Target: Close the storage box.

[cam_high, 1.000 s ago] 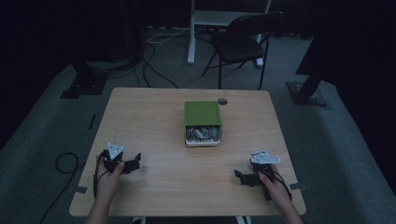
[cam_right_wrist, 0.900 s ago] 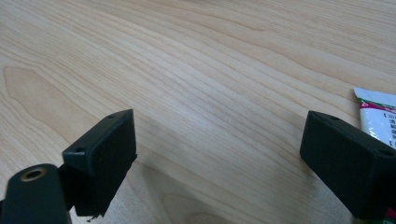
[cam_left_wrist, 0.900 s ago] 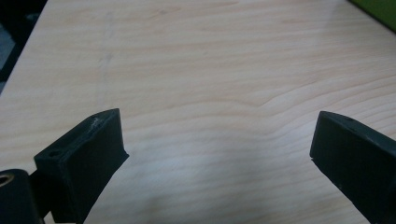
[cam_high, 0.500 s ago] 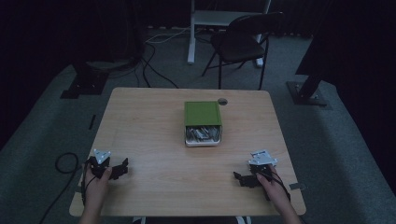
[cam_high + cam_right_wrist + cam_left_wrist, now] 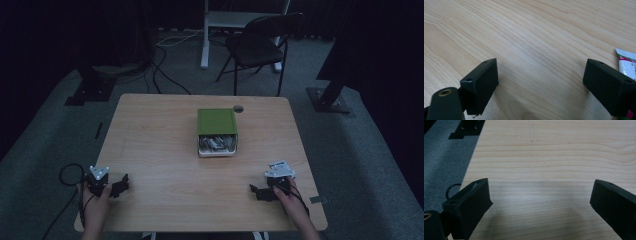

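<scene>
On the table [image 5: 160, 145], a box [image 5: 216, 131] is sitting at the middle toward the far edge, with the left gripper [image 5: 118, 185] lying near-left of the box, the right gripper [image 5: 259, 192] near-right, and a chair [image 5: 260, 45] standing behind it.

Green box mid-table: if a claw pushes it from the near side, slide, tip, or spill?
The green box sits low and flat on the table, so it would probably slide rather than tip. Its near end is a pale open tray of small loose items; these may shift or rattle. It looks fairly light, though the dim high view leaves its contents unclear.
</scene>
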Tool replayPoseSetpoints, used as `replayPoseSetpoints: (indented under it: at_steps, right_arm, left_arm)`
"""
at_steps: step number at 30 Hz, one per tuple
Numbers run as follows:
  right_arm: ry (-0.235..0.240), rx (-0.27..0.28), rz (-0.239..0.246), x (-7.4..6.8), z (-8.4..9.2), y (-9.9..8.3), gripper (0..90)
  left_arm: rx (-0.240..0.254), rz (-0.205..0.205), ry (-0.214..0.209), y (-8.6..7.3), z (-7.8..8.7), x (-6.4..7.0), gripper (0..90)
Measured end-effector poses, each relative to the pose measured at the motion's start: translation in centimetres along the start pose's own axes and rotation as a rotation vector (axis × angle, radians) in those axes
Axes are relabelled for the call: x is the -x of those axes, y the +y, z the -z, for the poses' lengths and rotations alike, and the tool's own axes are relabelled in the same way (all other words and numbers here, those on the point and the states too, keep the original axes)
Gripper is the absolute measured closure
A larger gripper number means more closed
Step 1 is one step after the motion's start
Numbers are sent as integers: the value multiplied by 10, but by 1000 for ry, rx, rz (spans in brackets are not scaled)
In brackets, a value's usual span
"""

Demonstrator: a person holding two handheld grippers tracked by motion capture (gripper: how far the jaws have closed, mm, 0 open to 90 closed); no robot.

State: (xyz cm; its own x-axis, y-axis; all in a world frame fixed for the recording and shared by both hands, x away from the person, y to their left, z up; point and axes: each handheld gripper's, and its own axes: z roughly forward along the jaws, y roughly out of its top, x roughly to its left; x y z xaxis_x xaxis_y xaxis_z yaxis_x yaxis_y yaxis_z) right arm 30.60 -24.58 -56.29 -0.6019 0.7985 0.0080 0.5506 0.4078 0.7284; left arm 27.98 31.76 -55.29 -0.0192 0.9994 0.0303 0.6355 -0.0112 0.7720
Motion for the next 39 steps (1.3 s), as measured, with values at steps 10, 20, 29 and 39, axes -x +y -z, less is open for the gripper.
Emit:
replayPoseSetpoints:
  at_steps: [10,20,29,39]
  right_arm:
    - [0,-1,0,0,0,0,124]
    - [0,-1,0,0,0,0,124]
    - [0,-1,0,0,0,0,123]
    - [0,-1,0,0,0,0,123]
  left_arm:
    - [-50,25,18,-3,0,-3,38]
    - [-114,29,2,-4,-2,-2,38]
    - [-114,31,5,-2,-5,-1,29]
    - [-113,46,19,-3,-4,1,29]
